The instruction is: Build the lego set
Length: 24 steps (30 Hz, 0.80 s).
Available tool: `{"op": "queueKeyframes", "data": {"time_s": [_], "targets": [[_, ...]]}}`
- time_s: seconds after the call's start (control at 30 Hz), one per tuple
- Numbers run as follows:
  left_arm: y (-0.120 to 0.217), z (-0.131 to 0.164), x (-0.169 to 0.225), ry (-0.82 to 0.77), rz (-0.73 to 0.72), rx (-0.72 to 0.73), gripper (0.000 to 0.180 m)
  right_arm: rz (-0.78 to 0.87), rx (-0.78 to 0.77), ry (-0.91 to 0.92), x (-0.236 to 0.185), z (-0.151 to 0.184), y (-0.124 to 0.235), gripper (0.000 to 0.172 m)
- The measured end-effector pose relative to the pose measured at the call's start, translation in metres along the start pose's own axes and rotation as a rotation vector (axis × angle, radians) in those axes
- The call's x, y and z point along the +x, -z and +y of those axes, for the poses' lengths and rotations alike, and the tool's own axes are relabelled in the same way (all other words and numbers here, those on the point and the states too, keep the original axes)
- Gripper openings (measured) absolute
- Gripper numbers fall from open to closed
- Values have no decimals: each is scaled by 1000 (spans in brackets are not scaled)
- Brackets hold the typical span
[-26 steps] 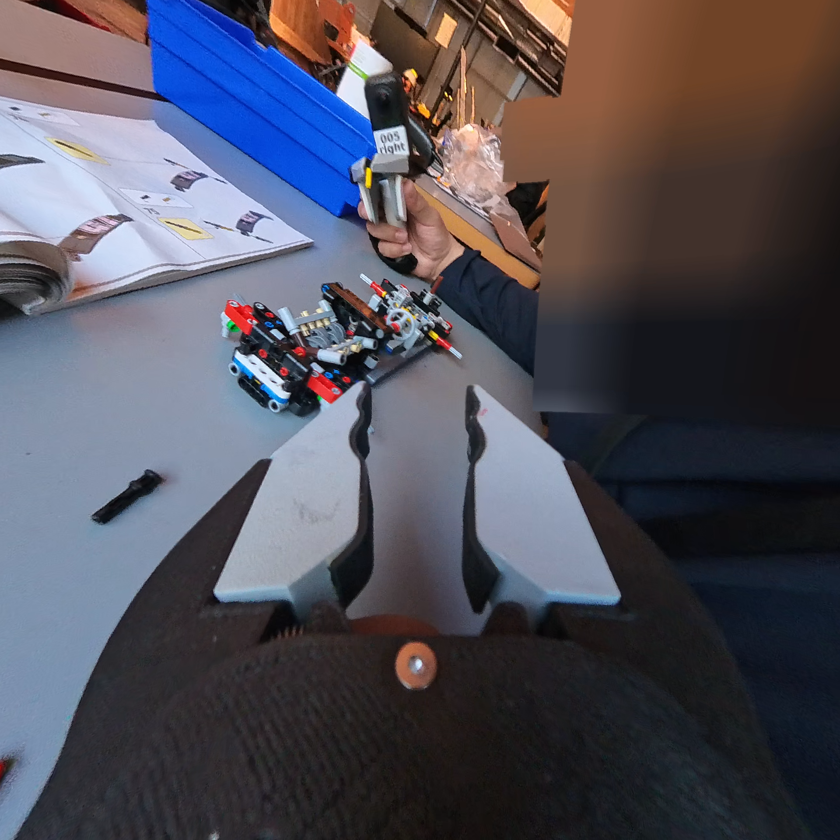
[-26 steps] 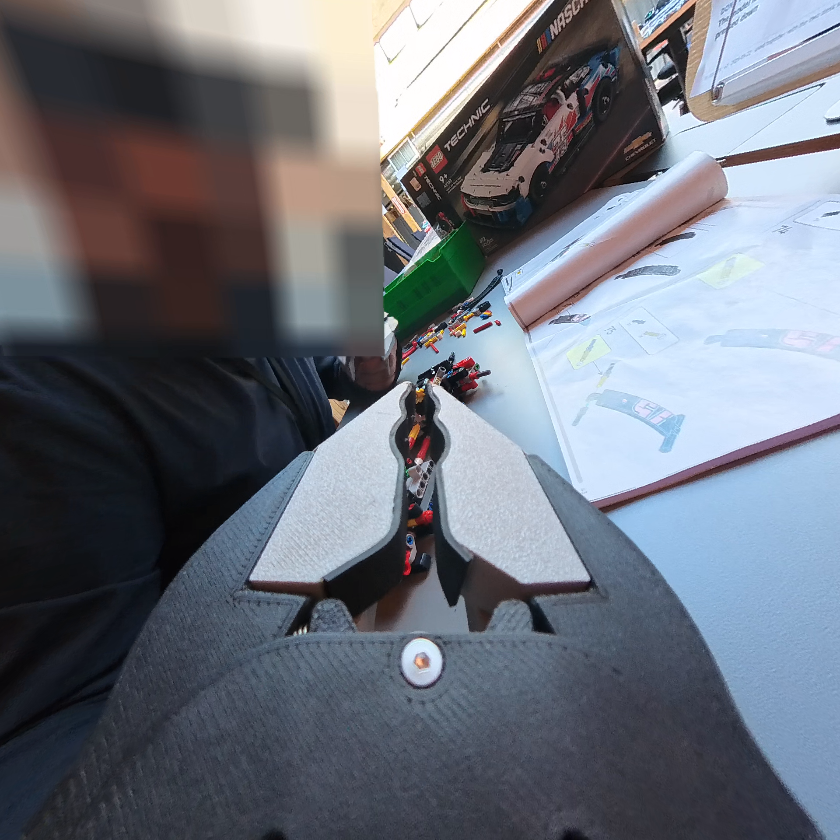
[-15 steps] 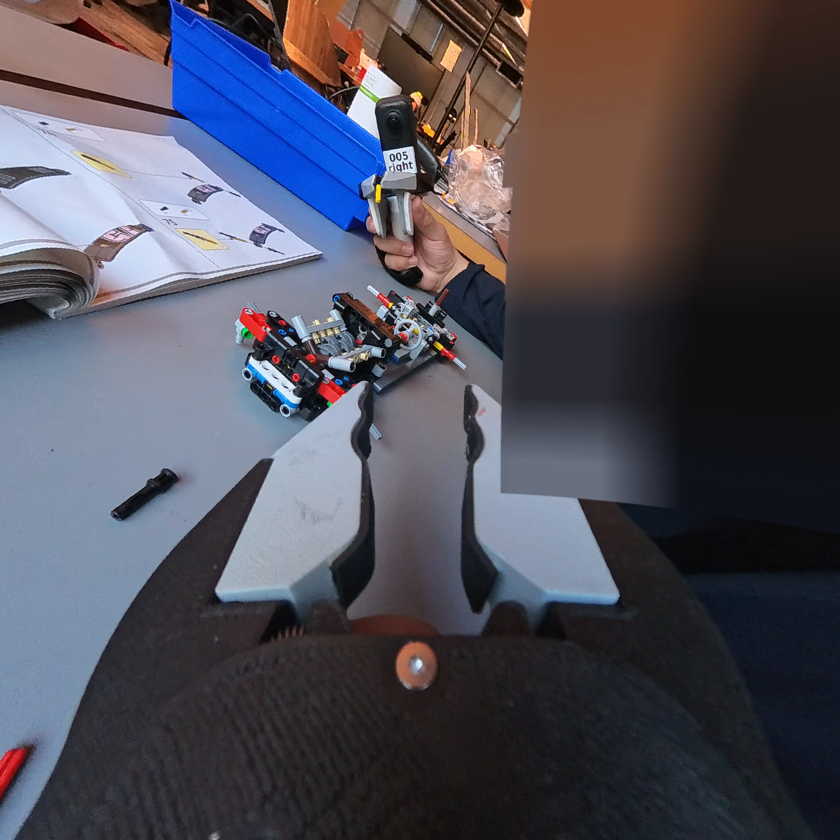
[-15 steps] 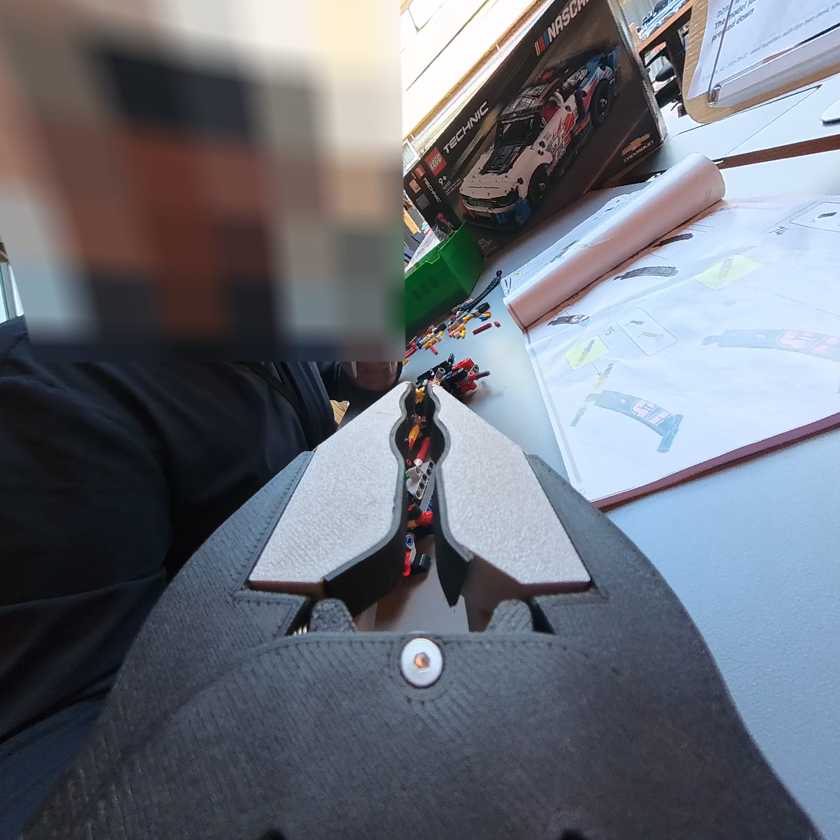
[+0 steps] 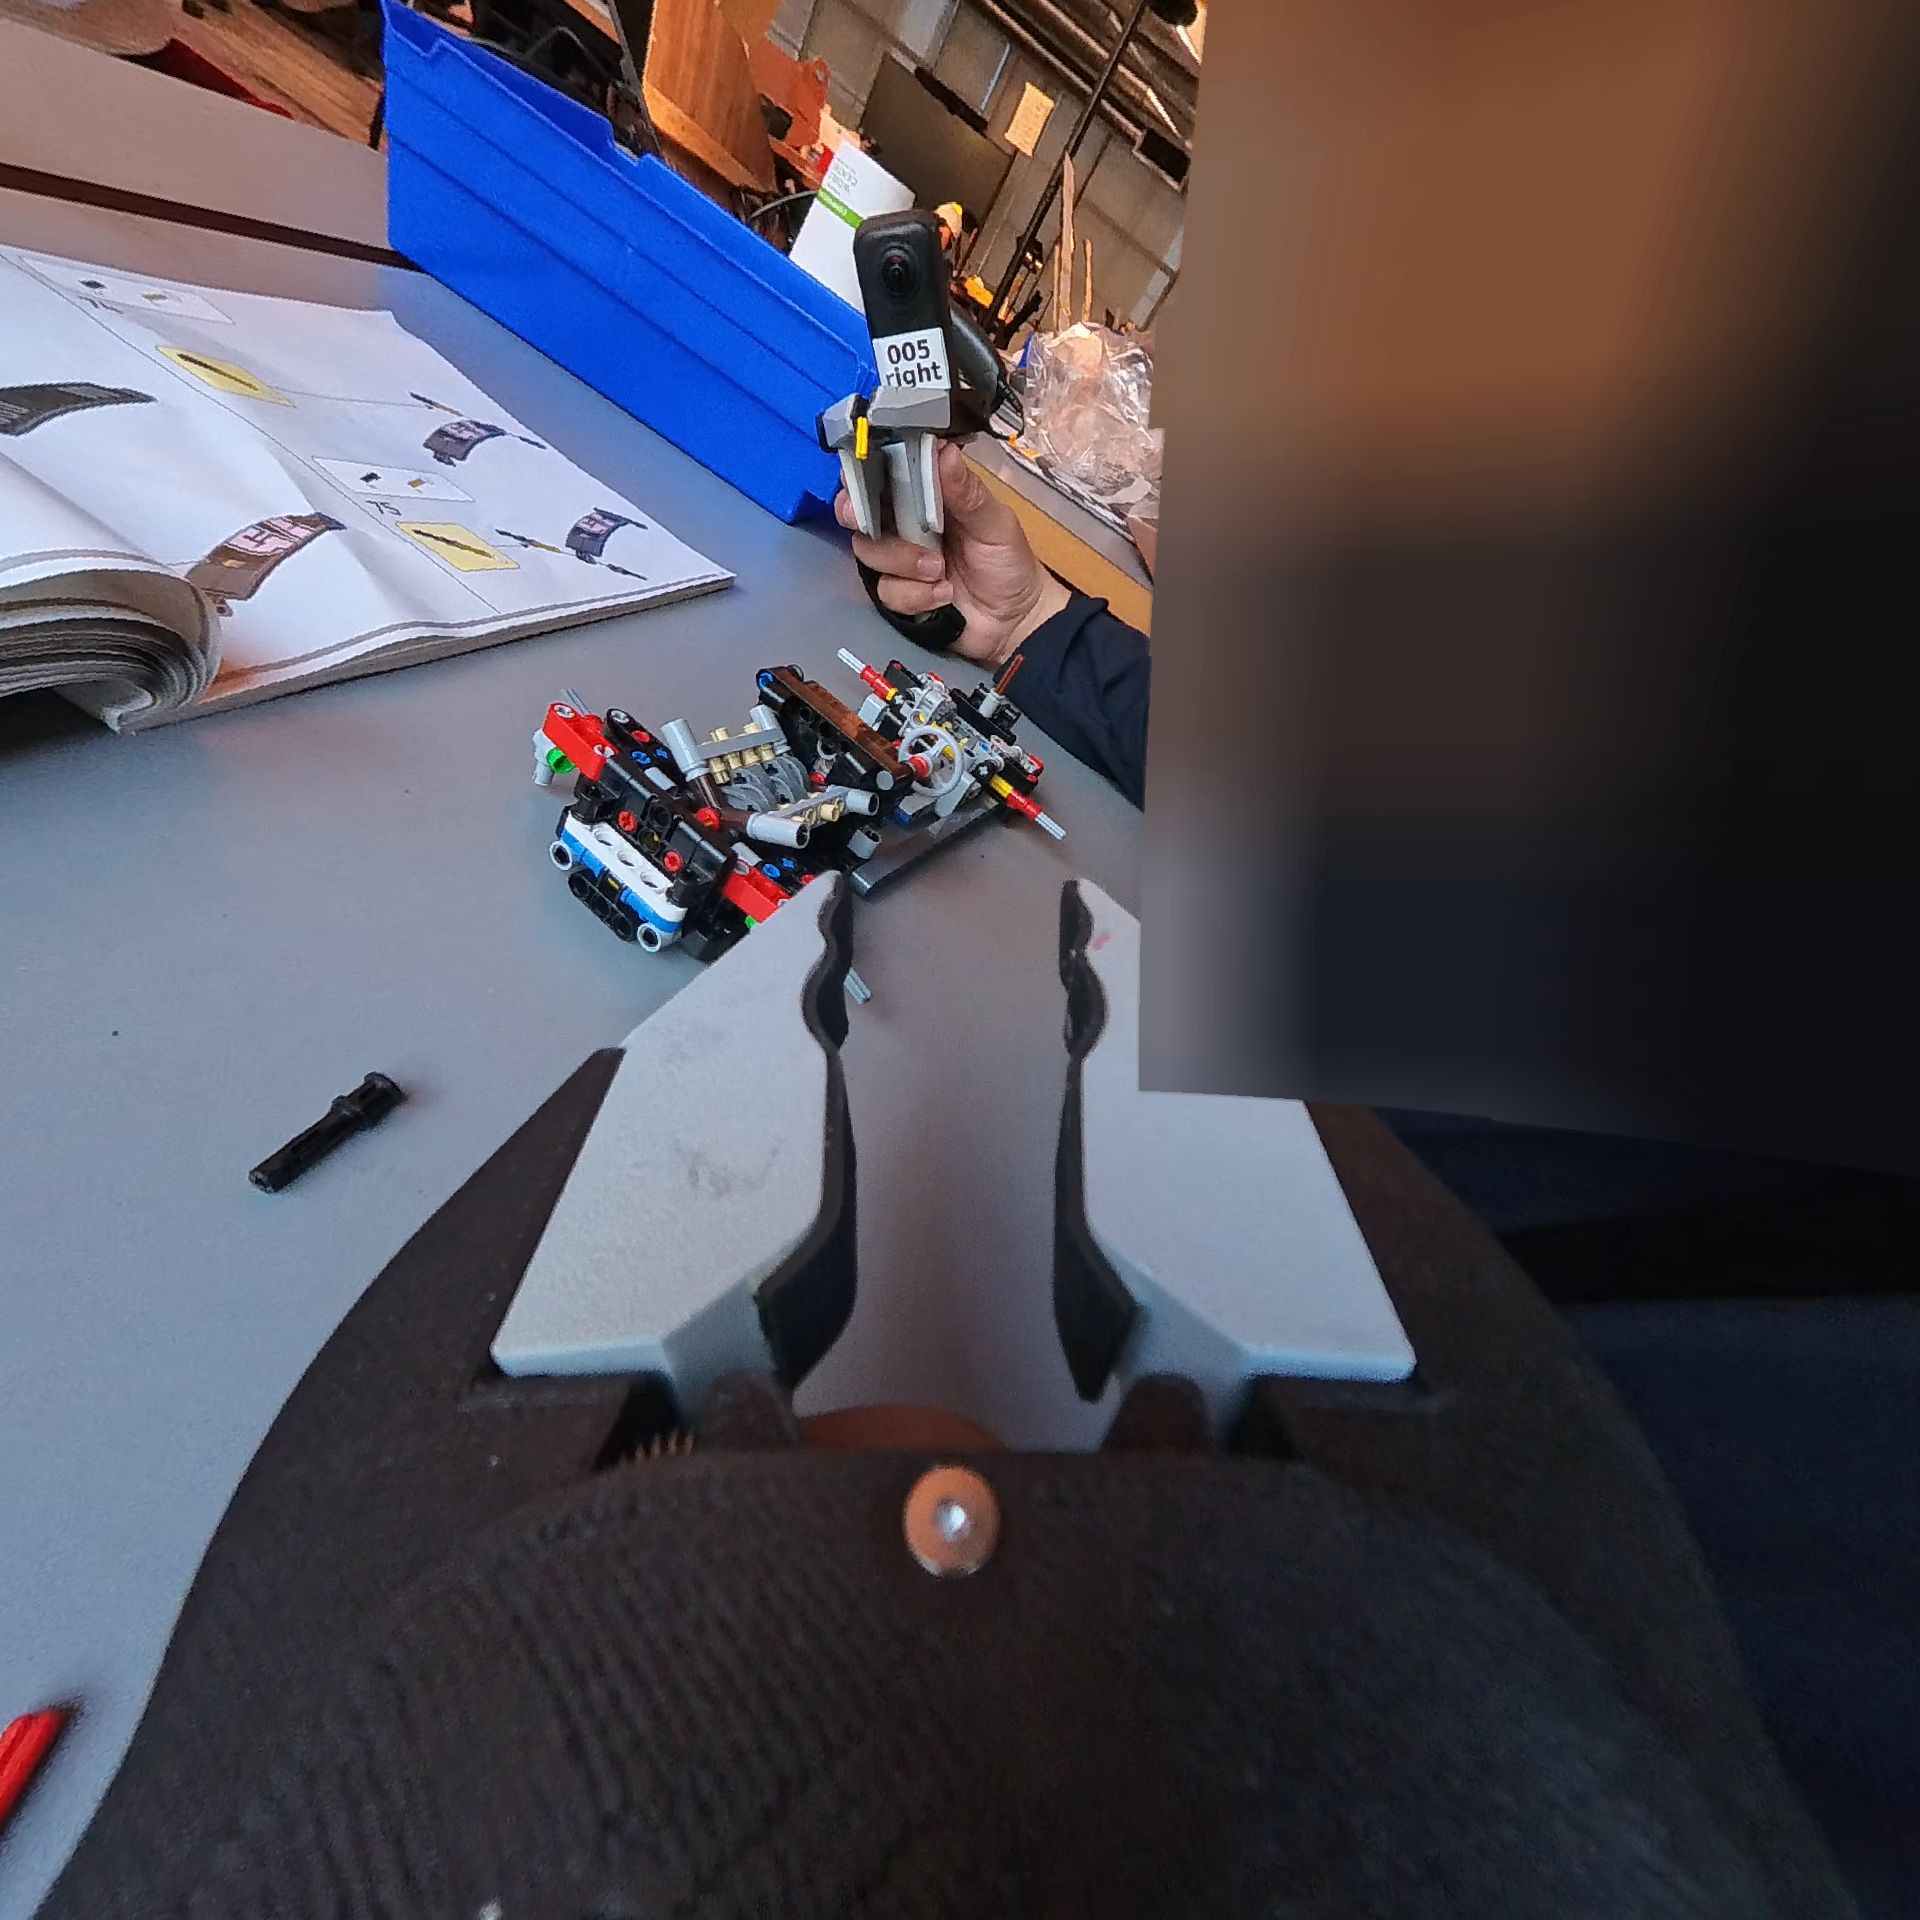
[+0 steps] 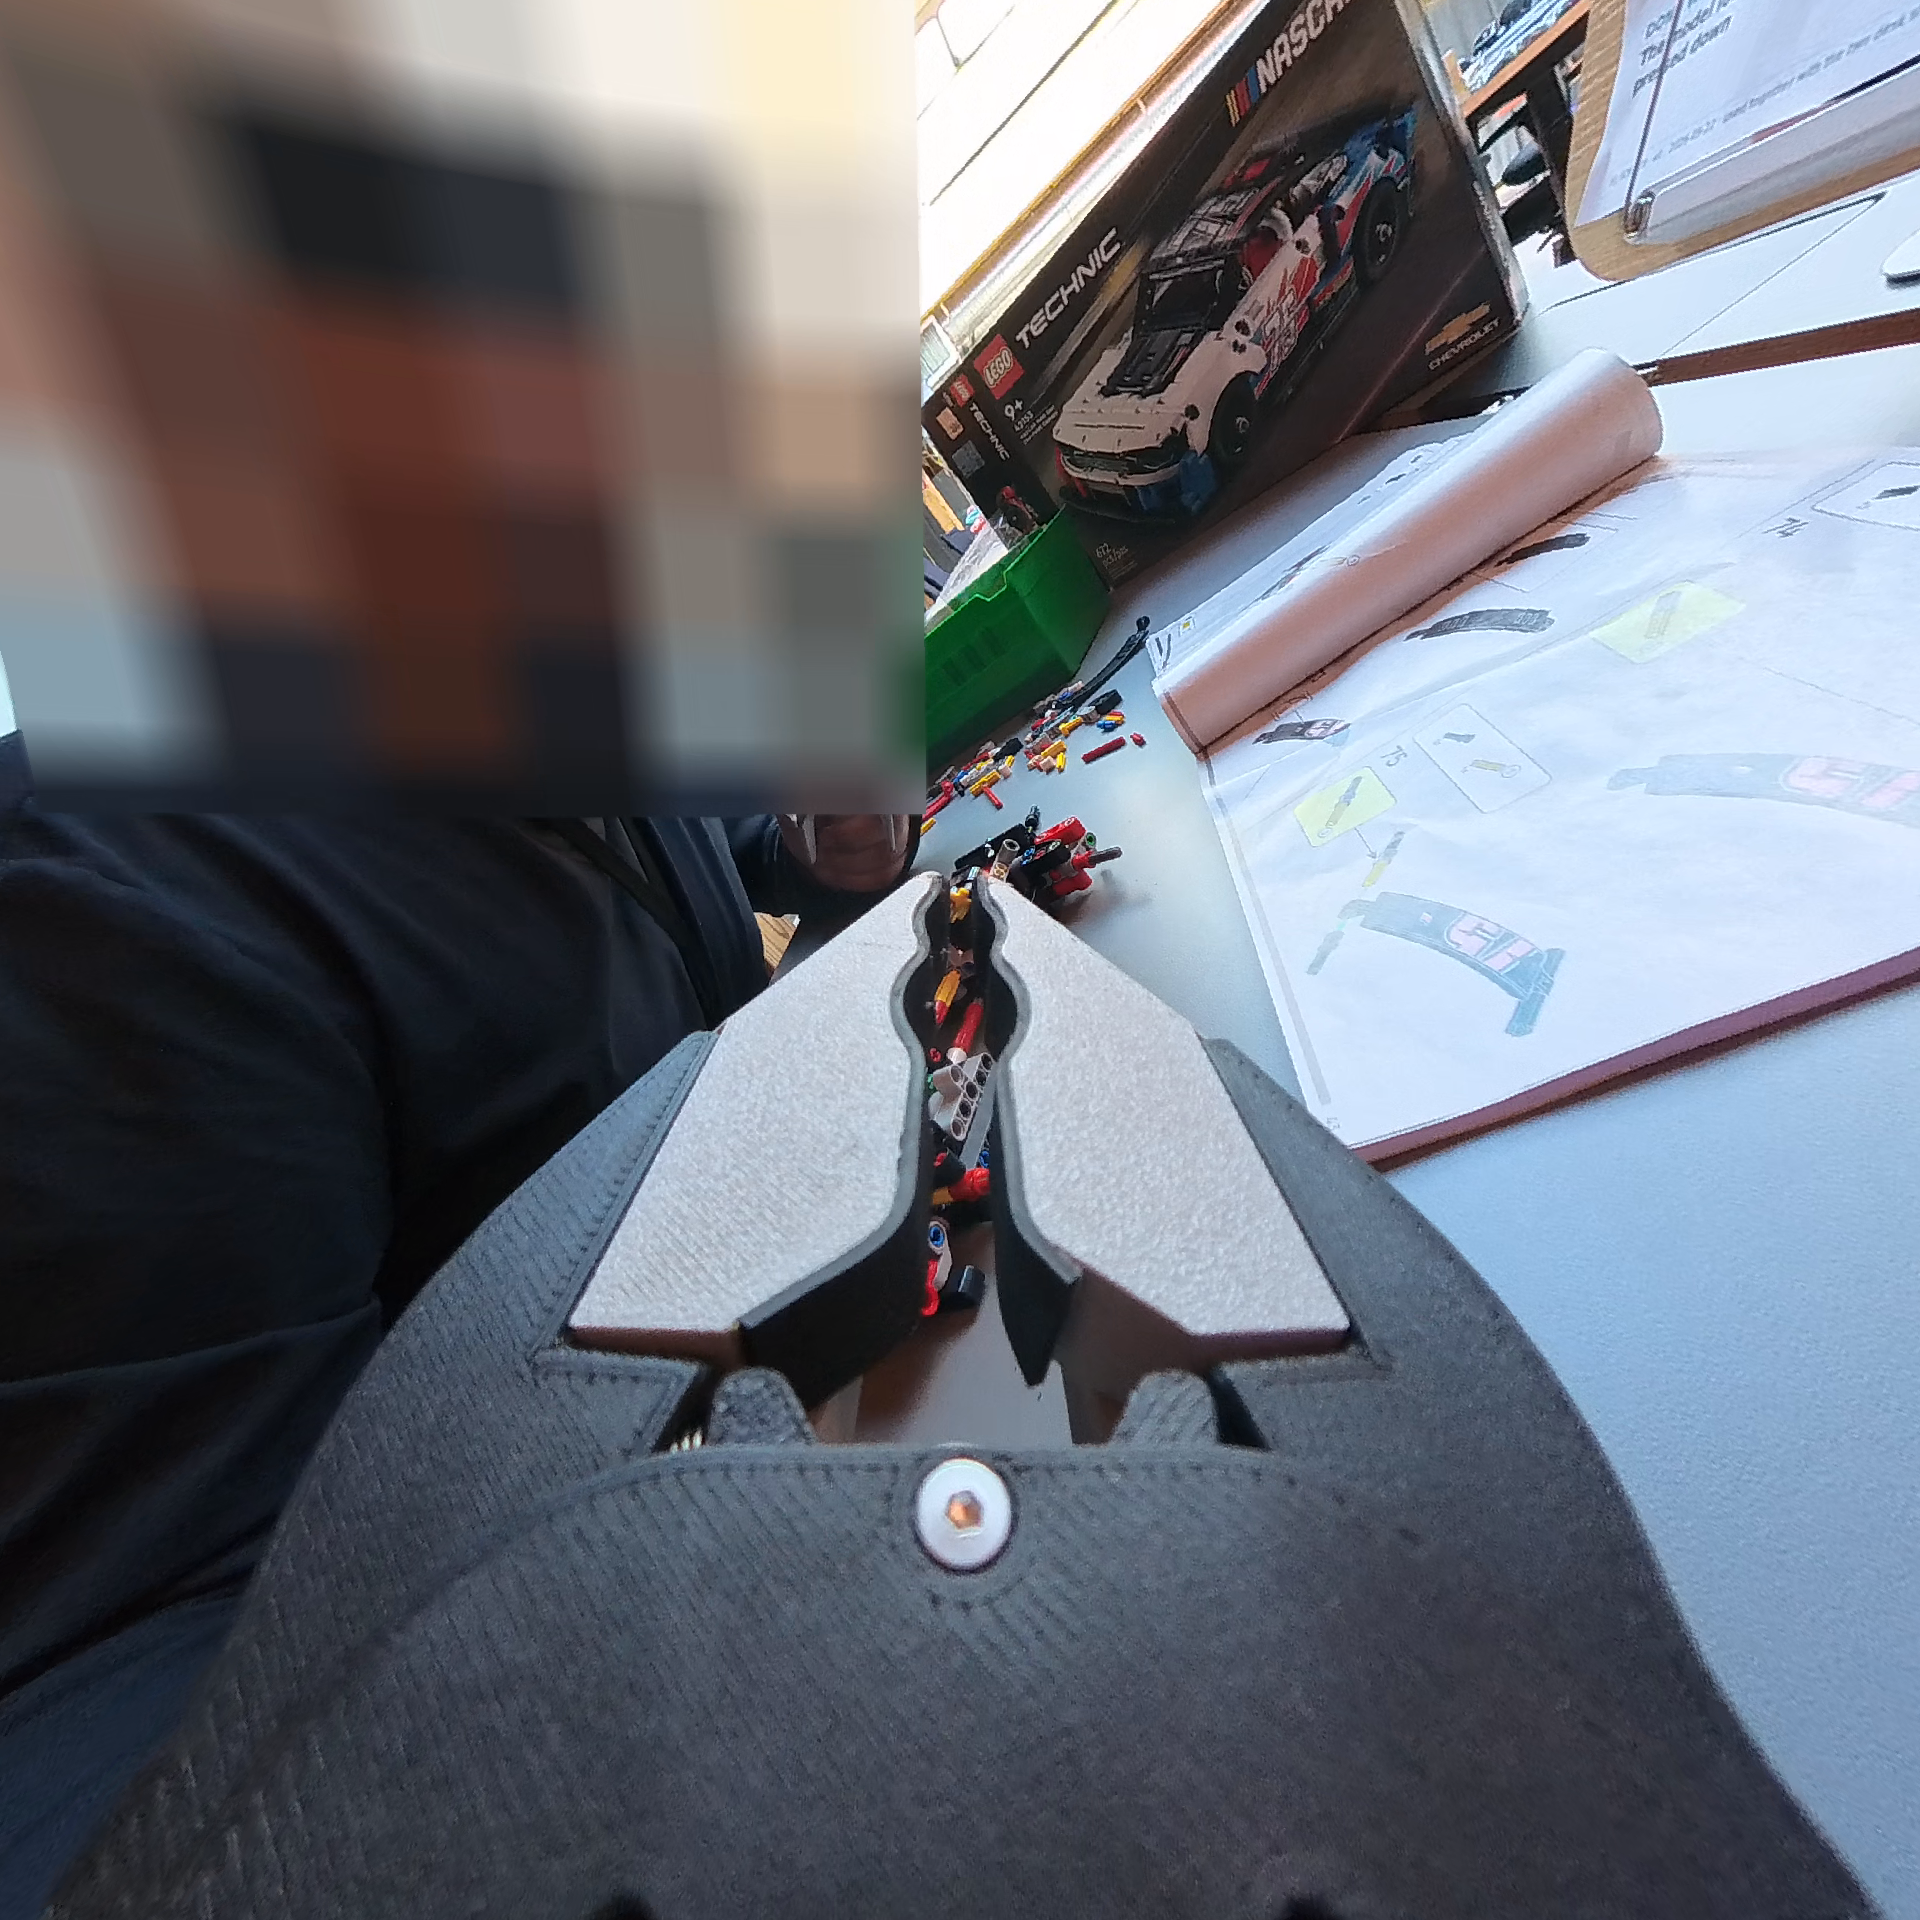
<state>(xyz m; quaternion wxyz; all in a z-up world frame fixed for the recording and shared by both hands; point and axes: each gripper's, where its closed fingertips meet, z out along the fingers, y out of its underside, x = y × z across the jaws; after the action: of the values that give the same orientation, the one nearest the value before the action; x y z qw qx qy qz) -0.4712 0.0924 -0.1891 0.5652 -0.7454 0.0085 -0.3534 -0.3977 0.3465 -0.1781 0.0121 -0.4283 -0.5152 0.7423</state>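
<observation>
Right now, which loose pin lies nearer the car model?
The black pin, left of the left gripper; the red pin lies farther back, at the corner.

Lettering in view, by bearer. Left wrist view: a white label (image 5: pixel 914 364) with black characters on the camera body above the right gripper (image 5: pixel 891 525); small printed step numbers on the open instruction booklet (image 5: pixel 343 468); a white-and-green sign (image 5: pixel 847 203) far behind, too small to read. Right wrist view: a dark cardboard box (image 6: pixel 1226 260) with brand marks, white lettering and a racing-car picture; a printed sheet (image 6: pixel 1725 94) in a clear stand.
</observation>
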Motion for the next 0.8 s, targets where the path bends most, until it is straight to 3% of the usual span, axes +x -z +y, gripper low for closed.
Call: {"op": "queueKeyframes", "data": {"time_s": [0.03, 0.33, 0.47, 0.63, 0.8], "targets": [[0, 0, 0, -4, 0, -4, 37, 0, 0, 1, 0, 0, 0, 0], [-2, -4, -14, -254, -146, -50, 32, 19, -4, 32, -3, 1, -4, 0], [-17, -6, -27, -351, -235, -88, 30, 35, -15, 19, -5, 5, -7, 0], [-38, -10, -29, -410, -306, -169, 29, 131, -138, -13, -9, 34, 3, 1], [-66, -20, -10, -482, -281, -284, 27, 158, -120, -28, -23, 43, 27, 0]]}}
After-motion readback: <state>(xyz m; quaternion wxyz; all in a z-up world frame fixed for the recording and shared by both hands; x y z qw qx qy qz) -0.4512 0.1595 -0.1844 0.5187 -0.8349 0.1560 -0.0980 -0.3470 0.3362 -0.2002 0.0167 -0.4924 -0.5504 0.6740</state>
